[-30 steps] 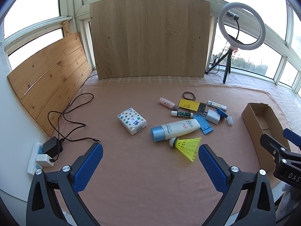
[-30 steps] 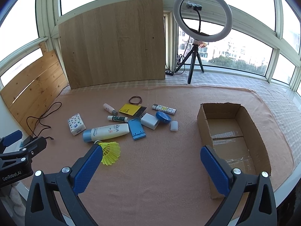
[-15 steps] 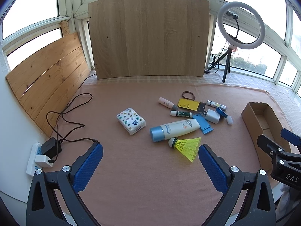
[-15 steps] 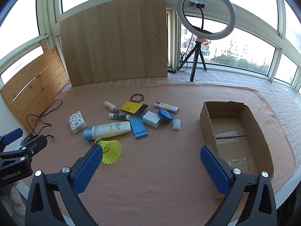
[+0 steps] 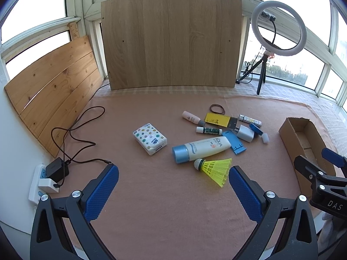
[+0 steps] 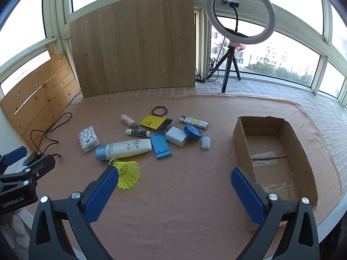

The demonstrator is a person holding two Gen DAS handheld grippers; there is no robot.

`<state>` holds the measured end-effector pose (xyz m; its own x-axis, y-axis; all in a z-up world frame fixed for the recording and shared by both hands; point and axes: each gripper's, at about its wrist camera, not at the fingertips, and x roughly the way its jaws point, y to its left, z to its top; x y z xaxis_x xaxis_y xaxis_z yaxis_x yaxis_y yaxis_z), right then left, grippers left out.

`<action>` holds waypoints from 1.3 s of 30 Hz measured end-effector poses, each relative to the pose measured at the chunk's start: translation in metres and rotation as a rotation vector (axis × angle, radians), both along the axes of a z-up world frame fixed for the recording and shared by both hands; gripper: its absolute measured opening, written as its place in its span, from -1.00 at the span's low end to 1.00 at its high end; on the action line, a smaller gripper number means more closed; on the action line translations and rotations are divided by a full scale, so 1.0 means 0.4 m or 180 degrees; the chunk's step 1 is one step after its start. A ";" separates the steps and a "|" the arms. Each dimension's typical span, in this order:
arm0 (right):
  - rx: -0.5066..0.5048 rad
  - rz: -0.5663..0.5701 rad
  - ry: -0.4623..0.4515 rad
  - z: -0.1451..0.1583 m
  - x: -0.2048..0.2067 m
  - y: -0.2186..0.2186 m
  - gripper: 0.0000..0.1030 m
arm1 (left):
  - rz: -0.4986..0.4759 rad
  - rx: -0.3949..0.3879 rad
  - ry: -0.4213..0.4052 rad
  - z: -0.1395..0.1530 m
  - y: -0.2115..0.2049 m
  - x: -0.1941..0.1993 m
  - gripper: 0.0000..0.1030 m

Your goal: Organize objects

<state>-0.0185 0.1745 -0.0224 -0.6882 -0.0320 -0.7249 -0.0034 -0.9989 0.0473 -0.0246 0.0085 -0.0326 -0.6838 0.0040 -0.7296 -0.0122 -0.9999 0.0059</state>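
i'm at the very start of the tidy-up: nothing is picked yet, and the cardboard box (image 6: pixel 275 151) on my right sits empty with its mouth up. my left gripper (image 5: pixel 173 184) hangs above the pink cloth (image 5: pixel 164 214) with its blue pads spread wide and nothing between them; my right gripper (image 6: pixel 173 184) is the same, wide apart and empty. the loose things lie in a cluster mid-cloth, well apart from the box: the yellow shuttlecock (image 6: pixel 128 173) nearest me, touching the sunscreen tube (image 6: pixel 123 149), then the blue phone stand (image 6: pixel 160 146), white charger (image 6: pixel 176 136), lip balm (image 6: pixel 138 132) and tissue pack (image 5: pixel 150 138) off to the left. i judge the shuttlecock the natural first pick, just beside my right gripper's left pad. the next move calls for lowering over its cork end, closing gently so the skirt isn't crushed.
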 end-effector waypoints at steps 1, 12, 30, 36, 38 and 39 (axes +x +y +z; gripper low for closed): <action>0.0001 0.0002 -0.0005 -0.002 -0.004 -0.001 0.99 | 0.0000 0.0003 -0.0007 -0.002 0.001 -0.002 0.99; -0.0034 0.0048 -0.0090 -0.030 -0.038 -0.003 0.99 | 0.0040 0.0018 -0.0097 -0.037 -0.015 -0.026 0.99; -0.0440 0.0588 -0.0492 -0.112 -0.189 -0.034 0.75 | -0.0042 0.0282 -0.0385 -0.176 -0.019 -0.093 0.84; -0.0779 0.0856 -0.0960 -0.185 -0.277 -0.053 0.46 | -0.0140 0.0305 -0.0498 -0.225 -0.003 -0.110 0.62; -0.0865 0.0922 -0.1110 -0.210 -0.301 -0.062 0.29 | -0.0188 0.0342 -0.0570 -0.243 0.005 -0.120 0.54; -0.0884 0.0950 -0.1171 -0.222 -0.311 -0.068 0.25 | -0.0222 0.0376 -0.0607 -0.252 0.010 -0.125 0.51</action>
